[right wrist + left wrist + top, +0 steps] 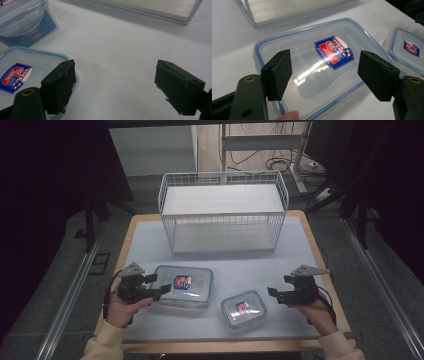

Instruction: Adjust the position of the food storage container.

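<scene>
The left gripper [156,287] is hovering with its jaws spread at the left edge of the large lidded container [184,285], which is sitting on the counter [300,245] in front of the wire basket [223,210]. The right gripper [274,295] is waiting, jaws spread, just right of the small container [244,309].

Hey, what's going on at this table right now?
A person holds a claw in each hand over a white table. The left claw is open, hovering over the larger lidded plastic container, its pads not pressing on it. The right claw is open too, just beside the smaller container. Both containers lie closed in front of a white wire basket.
</scene>
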The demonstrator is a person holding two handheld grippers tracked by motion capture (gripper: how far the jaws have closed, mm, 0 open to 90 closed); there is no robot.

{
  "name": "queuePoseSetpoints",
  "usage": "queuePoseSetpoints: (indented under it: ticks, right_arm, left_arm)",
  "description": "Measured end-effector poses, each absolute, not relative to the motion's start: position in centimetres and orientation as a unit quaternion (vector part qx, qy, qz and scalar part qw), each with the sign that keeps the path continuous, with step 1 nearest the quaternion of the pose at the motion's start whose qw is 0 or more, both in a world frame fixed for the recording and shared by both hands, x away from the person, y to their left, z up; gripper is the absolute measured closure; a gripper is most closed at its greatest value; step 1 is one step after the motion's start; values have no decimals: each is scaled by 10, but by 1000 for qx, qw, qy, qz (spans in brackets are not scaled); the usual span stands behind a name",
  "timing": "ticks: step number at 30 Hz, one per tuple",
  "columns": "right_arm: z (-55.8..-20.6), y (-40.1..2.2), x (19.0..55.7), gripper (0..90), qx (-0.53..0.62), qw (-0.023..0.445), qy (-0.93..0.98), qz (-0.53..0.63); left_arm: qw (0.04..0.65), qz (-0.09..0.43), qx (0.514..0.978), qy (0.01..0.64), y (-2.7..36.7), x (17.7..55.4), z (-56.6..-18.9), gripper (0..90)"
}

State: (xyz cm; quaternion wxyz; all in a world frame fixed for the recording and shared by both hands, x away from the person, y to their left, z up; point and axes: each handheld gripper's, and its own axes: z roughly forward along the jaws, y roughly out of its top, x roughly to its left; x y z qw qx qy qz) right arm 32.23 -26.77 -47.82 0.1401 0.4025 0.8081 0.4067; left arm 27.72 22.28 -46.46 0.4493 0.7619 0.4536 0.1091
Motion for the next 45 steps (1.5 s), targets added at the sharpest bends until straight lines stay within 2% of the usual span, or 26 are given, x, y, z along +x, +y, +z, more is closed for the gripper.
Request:
queuePoseSetpoints:
  ticks: [7,10,12,15,18,22,29,45]
  right_arm:
    - [-481,-267,324,175,393,137,813,408]
    - [-483,-265,327,175,391,140,815,404]
    - [-483,-264,327,176,396,137,813,405]
    - [-481,-263,325,179,398,137,808,412]
    - [-478,-261,323,179,394,142,809,413]
    - [-476,-264,321,179,396,146,807,413]
    - [-481,-272,319,179,411,148,805,402]
    - [-486,-273,313,179,412,150,810,390]
  left_arm:
    - [451,109,763,450,227,272,-464,372]
    - [455,109,764,444,231,267,-464,464]
    - [458,103,764,443,234,265,-464,553]
    - [447,93,778,432,235,263,-463,771]
    - [448,82,786,418,233,260,-461,899]
    - [438,46,812,382,213,257,-464,900]
    - [408,18,848,337,173,252,-482,900]
    - [362,42,873,323,123,259,-505,900]
